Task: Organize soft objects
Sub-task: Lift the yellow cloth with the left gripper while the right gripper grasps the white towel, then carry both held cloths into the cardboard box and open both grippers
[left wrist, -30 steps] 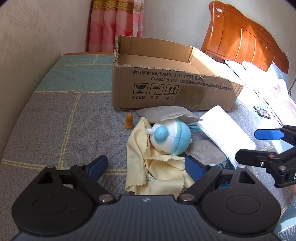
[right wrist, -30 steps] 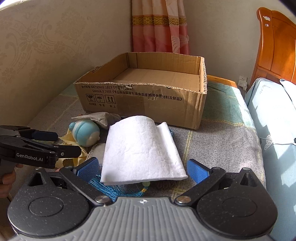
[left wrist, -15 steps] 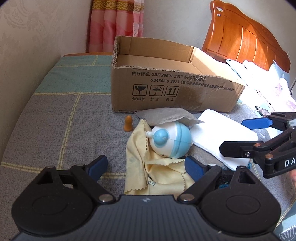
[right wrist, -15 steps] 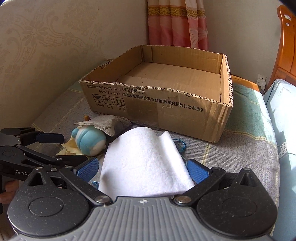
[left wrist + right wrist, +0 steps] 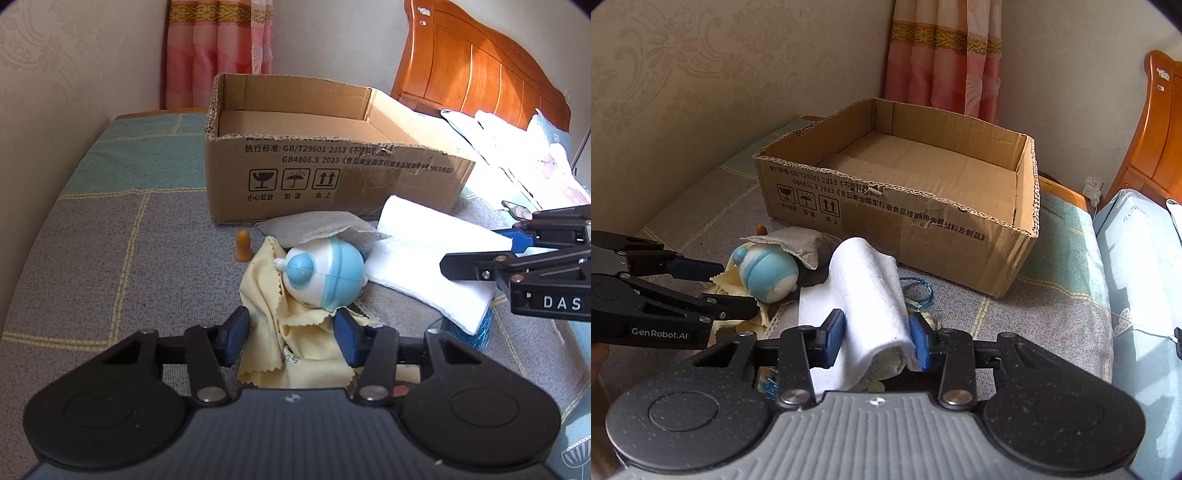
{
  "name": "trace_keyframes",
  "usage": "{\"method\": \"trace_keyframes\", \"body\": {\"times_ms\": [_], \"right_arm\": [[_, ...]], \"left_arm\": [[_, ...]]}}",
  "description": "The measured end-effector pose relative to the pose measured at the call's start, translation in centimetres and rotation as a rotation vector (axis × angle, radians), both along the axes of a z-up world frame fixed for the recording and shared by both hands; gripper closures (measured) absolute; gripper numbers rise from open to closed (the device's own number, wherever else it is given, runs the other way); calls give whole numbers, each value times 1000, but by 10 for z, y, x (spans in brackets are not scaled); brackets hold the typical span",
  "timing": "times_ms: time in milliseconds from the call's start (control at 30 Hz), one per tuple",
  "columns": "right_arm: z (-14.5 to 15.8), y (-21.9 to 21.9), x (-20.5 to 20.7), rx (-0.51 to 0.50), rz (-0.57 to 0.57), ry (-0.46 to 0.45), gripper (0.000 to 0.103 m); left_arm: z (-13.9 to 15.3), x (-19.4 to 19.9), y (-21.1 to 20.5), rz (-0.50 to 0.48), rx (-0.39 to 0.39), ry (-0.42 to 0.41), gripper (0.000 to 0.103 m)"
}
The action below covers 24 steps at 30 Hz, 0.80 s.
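**Mia:** Sunlight falls on the bed [image 5: 85, 258], with its grey and green blanket. An open cardboard box [image 5: 923, 221] sits near the far edge of the bed, by the curtain [image 5: 945, 55]. I can see nothing in it.

**Ben:** What just changed?

**Mia:** Both grippers have just been closing. The right gripper [image 5: 877, 341] now pinches the white cloth [image 5: 871, 295]. Its blue pads squeeze the cloth into a hump between them, and the near end looks a bit lifted off the bed.

**Ben:** And the other one?

**Mia:** The left gripper [image 5: 293, 334] has closed in on the yellow cloth [image 5: 306, 347]. The bunched cloth sits between the pads and they seem to press on it. The little blue and white toy [image 5: 325, 277] lies on that same yellow cloth, just past the pads. A grey pouch [image 5: 317, 229] rests on top of the toy, close to the box wall.

**Ben:** So what does that mean?

**Mia:** I think the grabbing part is done. Next comes lifting the cloths and putting them in the box. The toy may roll off when the yellow cloth goes up.

**Ben:** How are the hands held?

**Mia:** Both grippers tilt down toward the bed, side by side, pointing at the box. A small orange cap [image 5: 243, 251] stands alone, left of the toy.
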State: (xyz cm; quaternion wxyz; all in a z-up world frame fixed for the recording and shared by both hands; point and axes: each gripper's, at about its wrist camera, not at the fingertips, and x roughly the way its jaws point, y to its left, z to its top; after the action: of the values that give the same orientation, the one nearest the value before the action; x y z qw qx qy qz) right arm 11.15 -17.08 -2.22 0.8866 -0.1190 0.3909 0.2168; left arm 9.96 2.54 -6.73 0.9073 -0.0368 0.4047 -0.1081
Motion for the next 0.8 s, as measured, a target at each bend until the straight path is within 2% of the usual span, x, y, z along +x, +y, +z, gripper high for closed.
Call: {"method": "trace_keyframes", "body": {"times_ms": [33,67,133,200,400,800], "right_arm": [[0,0,-1,1,0,-1,65],[2,-1,-3,0,0,-4,65],[3,0,-5,-3,0,-11,65],[4,1,-6,-3,-2,-20,66],[12,-2,-15,-3,-2,-40,69],[34,-8,-31,26,-12,-87,81]], "left_arm": [[0,0,-1,-5,4,-3,76],[1,0,-1,-16,5,-4,80],[2,-1,-2,-22,6,-7,94],[2,-1,-1,-20,13,-7,100],[13,-9,7,-23,35,-29,100],[61,-27,19,-66,85,-104,100]]}}
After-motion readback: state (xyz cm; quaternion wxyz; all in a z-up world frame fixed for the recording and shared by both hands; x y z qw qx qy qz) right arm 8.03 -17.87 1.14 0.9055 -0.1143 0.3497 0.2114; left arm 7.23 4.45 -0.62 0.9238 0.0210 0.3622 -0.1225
